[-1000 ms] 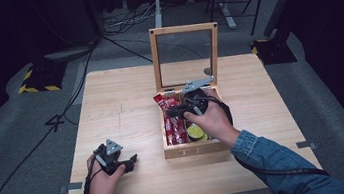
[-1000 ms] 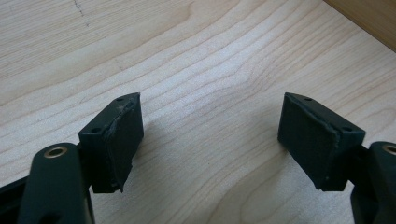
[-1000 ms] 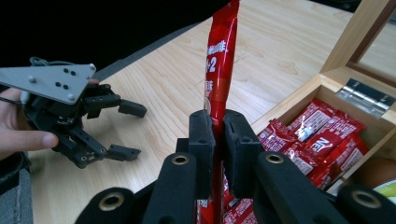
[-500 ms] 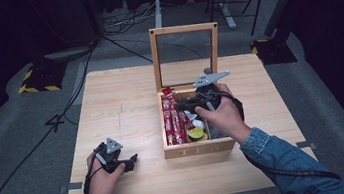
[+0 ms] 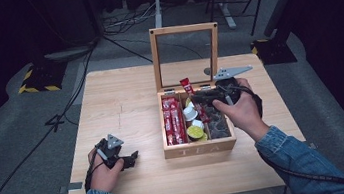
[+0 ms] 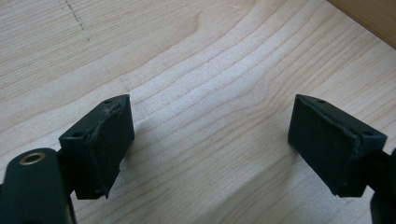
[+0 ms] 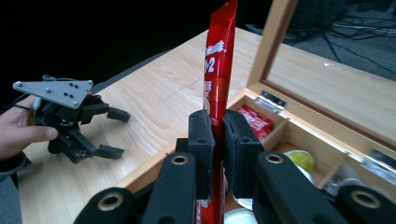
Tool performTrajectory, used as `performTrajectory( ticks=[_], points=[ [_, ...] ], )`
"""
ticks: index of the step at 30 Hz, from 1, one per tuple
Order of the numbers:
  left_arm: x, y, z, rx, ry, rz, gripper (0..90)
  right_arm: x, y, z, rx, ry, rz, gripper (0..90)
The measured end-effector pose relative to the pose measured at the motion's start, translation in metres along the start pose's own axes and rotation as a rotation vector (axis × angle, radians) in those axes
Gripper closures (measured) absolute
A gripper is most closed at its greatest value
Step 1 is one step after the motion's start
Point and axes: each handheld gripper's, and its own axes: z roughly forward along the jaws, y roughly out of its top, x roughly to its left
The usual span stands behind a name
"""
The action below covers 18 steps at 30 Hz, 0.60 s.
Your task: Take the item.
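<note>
Left gripper (image 5: 129, 159) low over pale wood-grain surface (image 5: 126, 108), near front-left edge; fingers (image 6: 109, 140) spread wide, just been opening, nothing between.

Wooden tea box (image 5: 199, 146) mid-surface, glass lid upright; red sachets, round pods inside.

Right gripper (image 5: 200, 96) above box; fingers (image 7: 203, 140) pinching glossy red stick sachet (image 7: 217, 70), upright.

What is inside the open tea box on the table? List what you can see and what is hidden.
The tea box holds red packets, white capsules and a green one. The right gripper, shut on a red packet, and its hand cover part of the right compartments.
</note>
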Motion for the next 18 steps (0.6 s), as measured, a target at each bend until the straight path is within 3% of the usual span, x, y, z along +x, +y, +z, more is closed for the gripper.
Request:
performTrajectory(
  ticks=[8,18],
  points=[
    [0.001,0.001,0.001,0.002,-0.002,0.007,13.7,-0.018,-0.004,-0.018,0.019,-0.052,0.011,82.5],
    [0.001,0.001,0.001,0.001,-0.006,0.008,13.0,-0.040,-0.013,-0.043,0.006,-0.126,0.039,82.5]
  ],
)
